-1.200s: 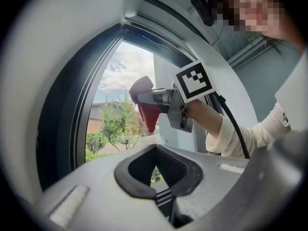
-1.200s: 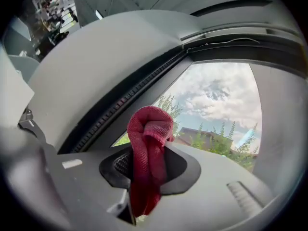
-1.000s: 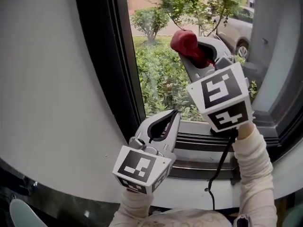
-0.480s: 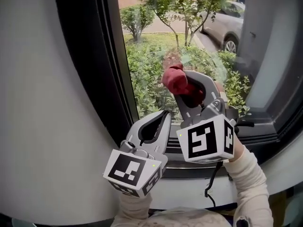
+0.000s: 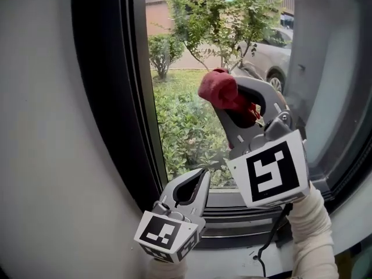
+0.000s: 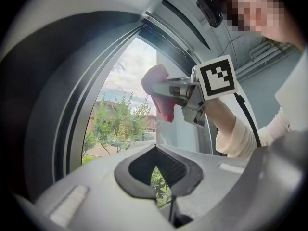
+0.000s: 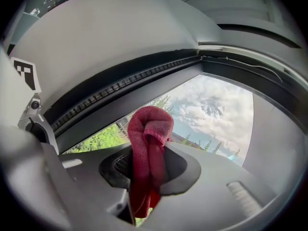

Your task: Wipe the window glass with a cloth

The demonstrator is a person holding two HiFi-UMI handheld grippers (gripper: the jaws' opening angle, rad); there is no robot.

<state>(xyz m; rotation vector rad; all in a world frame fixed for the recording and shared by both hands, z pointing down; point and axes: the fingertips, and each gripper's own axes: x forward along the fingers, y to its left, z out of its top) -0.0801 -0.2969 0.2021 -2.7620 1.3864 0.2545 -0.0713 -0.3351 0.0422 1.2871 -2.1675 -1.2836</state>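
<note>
A bunched red cloth (image 5: 217, 88) sticks out of my right gripper (image 5: 228, 100), which is shut on it and held up in front of the window glass (image 5: 186, 127), right of the pane's middle. I cannot tell whether the cloth touches the glass. In the right gripper view the cloth (image 7: 149, 138) stands up between the jaws of that gripper (image 7: 151, 153), with sky behind it. My left gripper (image 5: 196, 182) is shut on nothing, low by the sill. In its own view the left gripper (image 6: 156, 150) points up at the cloth (image 6: 156, 93).
A thick black frame (image 5: 110, 97) borders the pane on the left, with a white wall (image 5: 40, 127) beyond. The dark sill track (image 5: 244, 214) runs along the bottom. Another glass panel (image 5: 331, 68) stands at the right. Bushes, trees and a parked car lie outside.
The right gripper carried the cloth down the pane toward the sill, then back up to mid-height. The left gripper stayed shut near the sill.
</note>
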